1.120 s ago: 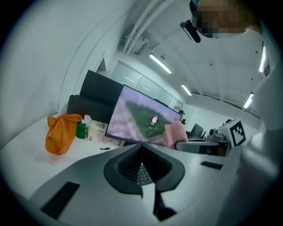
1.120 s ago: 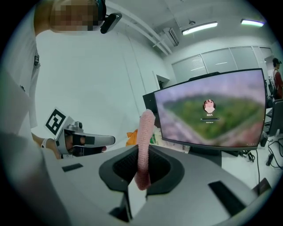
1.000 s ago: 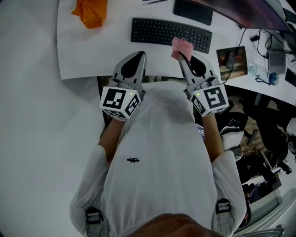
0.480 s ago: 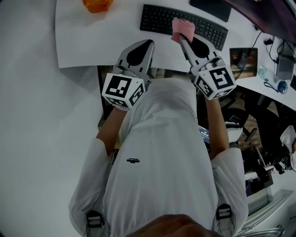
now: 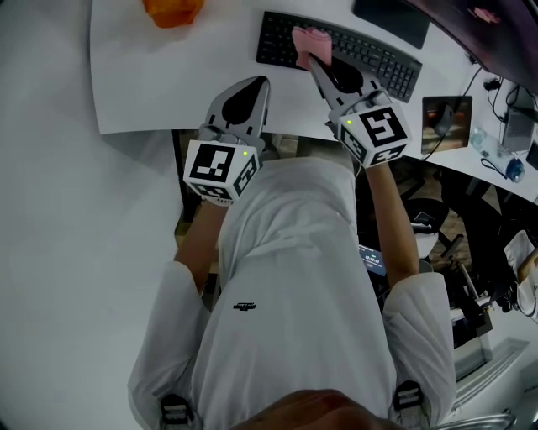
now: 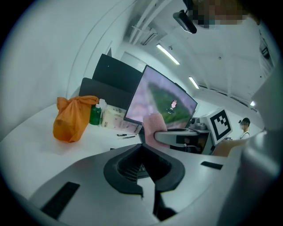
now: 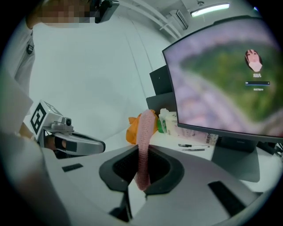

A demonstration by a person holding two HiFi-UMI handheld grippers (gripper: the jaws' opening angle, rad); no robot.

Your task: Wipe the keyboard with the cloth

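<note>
Pinched between the closed jaws of the right gripper [image 5: 313,62], a pink cloth [image 5: 308,40] is shown over the left part of a black keyboard [image 5: 361,55] that lies on a white desk [image 5: 160,88]. In the right gripper view, the cloth [image 7: 143,141] is seen standing up in a narrow strip from the right gripper [image 7: 142,178], with a lit monitor [image 7: 225,75] to the right. Whether the cloth is pressed onto the keys cannot be told. The left gripper [image 5: 249,94] is held over the near edge of the desk, just short of the keyboard; in its own view the left gripper [image 6: 148,178] is seen with jaws drawn together and nothing between them. An orange bag [image 5: 172,10] is seen at the far left of the desk, well apart from the keyboard, and beside the orange bag [image 6: 73,117] a green bottle [image 6: 96,114] is set.
</note>
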